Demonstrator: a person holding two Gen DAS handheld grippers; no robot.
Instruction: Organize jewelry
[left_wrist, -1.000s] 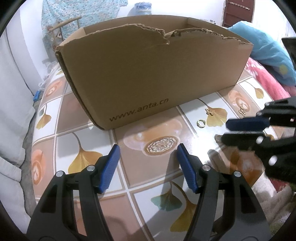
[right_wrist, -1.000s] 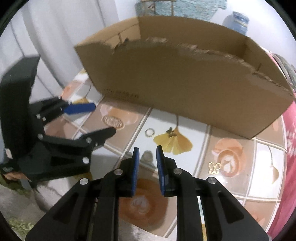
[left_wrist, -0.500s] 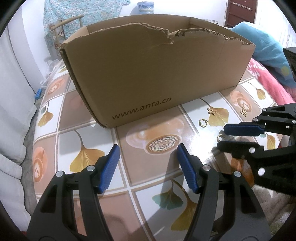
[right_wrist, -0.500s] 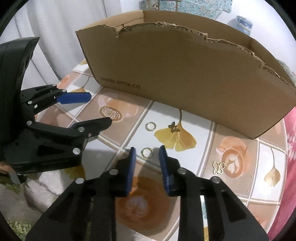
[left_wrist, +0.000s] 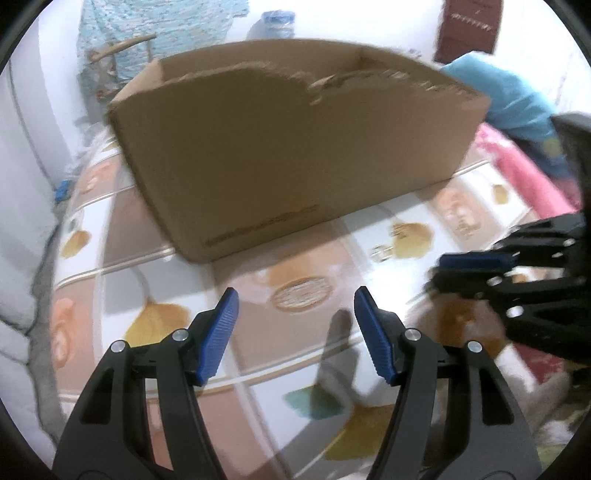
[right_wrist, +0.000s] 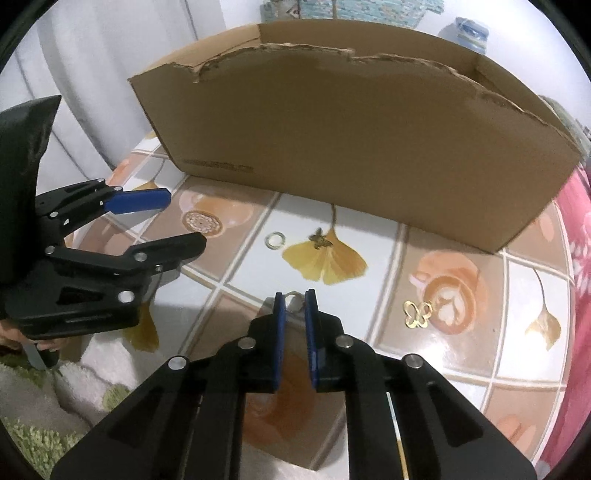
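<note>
where the white walls and a pale curtain close off the room, a patterned blue cloth hangs at the back, and pink and blue bedding lies off the table's far right side. the table carries a glossy tiled covering printed with ginkgo leaves and coffee cups. a large open cardboard box with a torn upper edge stands on it, printed lettering low on its near wall. a fluffy white and green rug shows below the table's near edge.

the left gripper hangs over bare tiles in front of the box, jaws spread wide with nothing between them. the right gripper points down at the table near its front edge; its jaws have just been closing, and a small gold ring sits between the blue tips, which appear to pinch it.

loose on the tiles lie a second ring, a small dark gold charm on a yellow leaf just beside it, and a gold butterfly piece further right, well apart from the box.
</note>
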